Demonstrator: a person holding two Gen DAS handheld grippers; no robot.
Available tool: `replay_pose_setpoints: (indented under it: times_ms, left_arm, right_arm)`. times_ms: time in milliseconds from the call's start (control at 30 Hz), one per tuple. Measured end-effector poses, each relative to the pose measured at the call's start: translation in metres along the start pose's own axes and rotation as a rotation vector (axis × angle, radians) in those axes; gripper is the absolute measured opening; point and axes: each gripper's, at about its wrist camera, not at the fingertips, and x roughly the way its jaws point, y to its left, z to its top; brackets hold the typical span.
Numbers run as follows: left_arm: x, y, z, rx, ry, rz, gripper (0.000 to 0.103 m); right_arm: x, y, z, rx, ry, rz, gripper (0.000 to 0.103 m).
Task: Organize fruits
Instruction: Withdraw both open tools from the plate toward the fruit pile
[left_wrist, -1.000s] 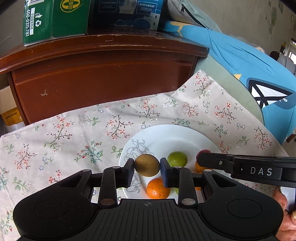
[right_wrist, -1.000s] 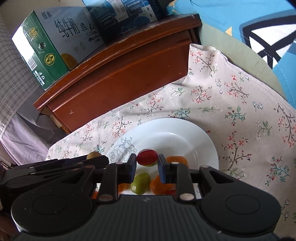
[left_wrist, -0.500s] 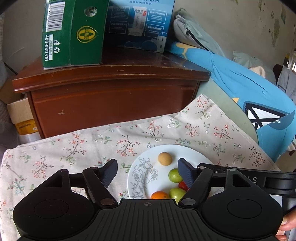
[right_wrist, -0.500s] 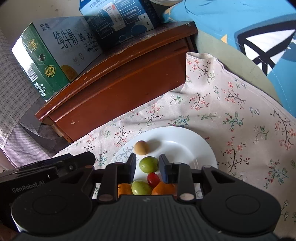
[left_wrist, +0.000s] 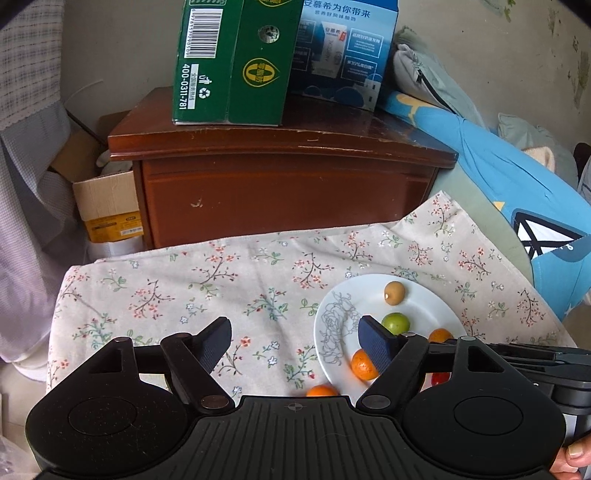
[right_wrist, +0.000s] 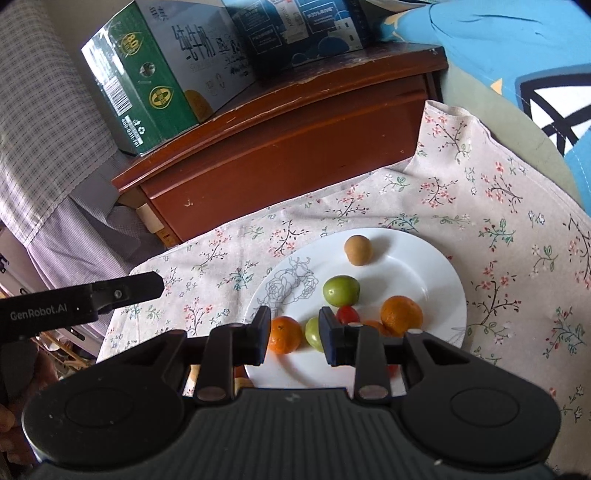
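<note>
A white plate (right_wrist: 424, 266) on the floral cloth holds a brown kiwi (right_wrist: 357, 250), a green fruit (right_wrist: 340, 290), a second green fruit (right_wrist: 312, 334), oranges (right_wrist: 401, 314) and a small red fruit (right_wrist: 348, 314). The plate (left_wrist: 424, 310) also shows in the left wrist view, with the kiwi (left_wrist: 394, 293) and an orange (left_wrist: 362, 365); another orange (left_wrist: 322, 390) lies on the cloth beside it. My left gripper (left_wrist: 295, 341) is wide open and empty, raised left of the plate. My right gripper (right_wrist: 294, 334) is partly open and empty, above the plate's near rim.
A brown wooden cabinet (left_wrist: 280, 184) stands behind the cloth with a green carton (left_wrist: 229, 62) and a blue carton (left_wrist: 343, 51) on top. A blue pillow (left_wrist: 517, 177) lies to the right. A cardboard box (left_wrist: 107, 206) sits left of the cabinet.
Both grippers let their fruits go onto the plate: the left dropped the kiwi, the right the red fruit. Both have since pulled up and back, the left drifting left.
</note>
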Motion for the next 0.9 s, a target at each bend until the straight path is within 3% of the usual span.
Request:
replay_pose_setpoints:
  times_ms: [500, 900]
  left_arm:
    - [-0.019, 0.021, -0.03, -0.052, 0.04, 0.025, 0.077]
    - [-0.015, 0.029, -0.038, -0.061, 0.072, 0.027, 0.077]
  right_arm:
    - [0.005, 0.034, -0.036, -0.207, 0.091, 0.043, 0.03]
    - [0.023, 0.041, -0.051, -0.267, 0.124, 0.03, 0.03]
